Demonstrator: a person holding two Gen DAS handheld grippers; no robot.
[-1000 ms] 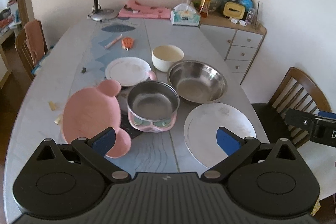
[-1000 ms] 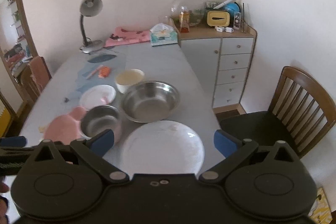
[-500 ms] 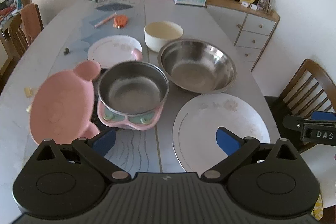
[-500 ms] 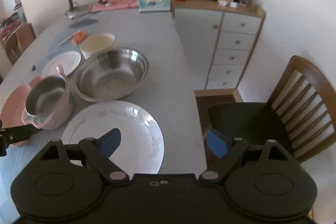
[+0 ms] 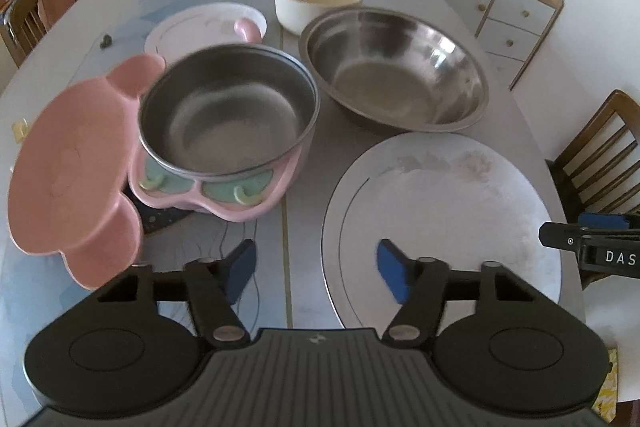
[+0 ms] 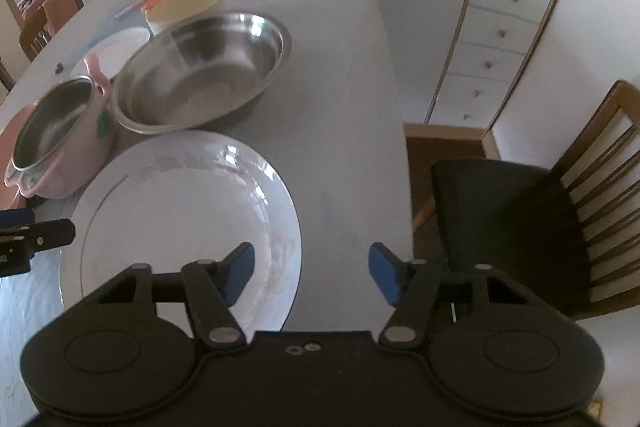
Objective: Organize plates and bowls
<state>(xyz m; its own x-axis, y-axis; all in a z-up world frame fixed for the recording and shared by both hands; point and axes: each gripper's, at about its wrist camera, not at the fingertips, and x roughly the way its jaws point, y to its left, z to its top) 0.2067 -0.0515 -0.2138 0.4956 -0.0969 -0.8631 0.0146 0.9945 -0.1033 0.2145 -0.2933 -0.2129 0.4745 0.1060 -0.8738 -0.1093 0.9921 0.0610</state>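
Now both grippers, left point(image 5: 316, 269) and right point(image 6: 310, 273), closing, empty; large plate point(image 6: 184, 223) flat, face up.

Soft daylight, moderately dim, bluish cast in both views. Strong fisheye: table edge point(image 5: 60, 27) and drawer cabinet point(image 6: 500, 27) bow hard, black vignette in corners. Bright window-like glare patches on large white plate point(image 6: 240, 163); source probably behind the cameras, hard to confirm. Steel bowl point(image 5: 396, 67) shows smeared reflections, dark shadow under its rim. Motion blur on pink-based steel pot point(image 5: 228, 115), worst at rim. Far clutter soft. Lower frame near-black, detail crushed.
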